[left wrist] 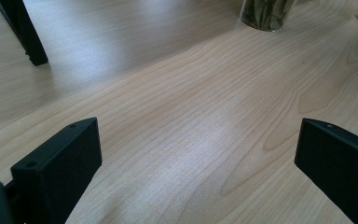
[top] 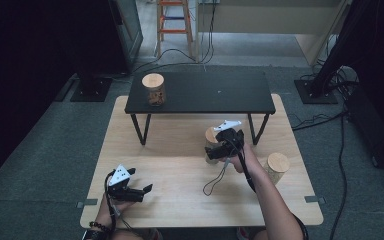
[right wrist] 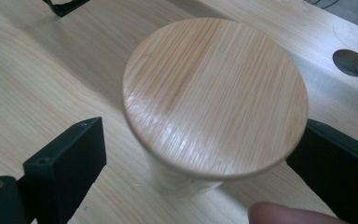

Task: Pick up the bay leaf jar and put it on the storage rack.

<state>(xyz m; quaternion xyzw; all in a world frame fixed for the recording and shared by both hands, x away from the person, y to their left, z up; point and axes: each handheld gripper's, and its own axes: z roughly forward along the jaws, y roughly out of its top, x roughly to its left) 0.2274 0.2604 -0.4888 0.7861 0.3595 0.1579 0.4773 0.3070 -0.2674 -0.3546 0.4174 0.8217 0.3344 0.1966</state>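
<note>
Scene: a person at a pale wooden bench [top: 180, 165] works a pair of tongs in each hand; a low black shelf [top: 200, 92] stands on its far half.
Thing in hand: a clear glass jar with a round bamboo lid [right wrist: 214, 95], near the middle of the bench, right of centre, just in front of the shelf.
Look: broad flat lid, striped grain, wider than the glass below.
Handling: likely rigid, smooth, breakable; probably best gripped on the glass wall under the lid.
Right tongs [right wrist: 200, 158]: either side of the jar below the lid, not visibly pressing.
Left tongs [left wrist: 196, 163]: wide apart, nothing between, over bare wood.
Others: similar lidded jars on the shelf [top: 153, 89] and at the bench's right edge [top: 276, 167].
</note>
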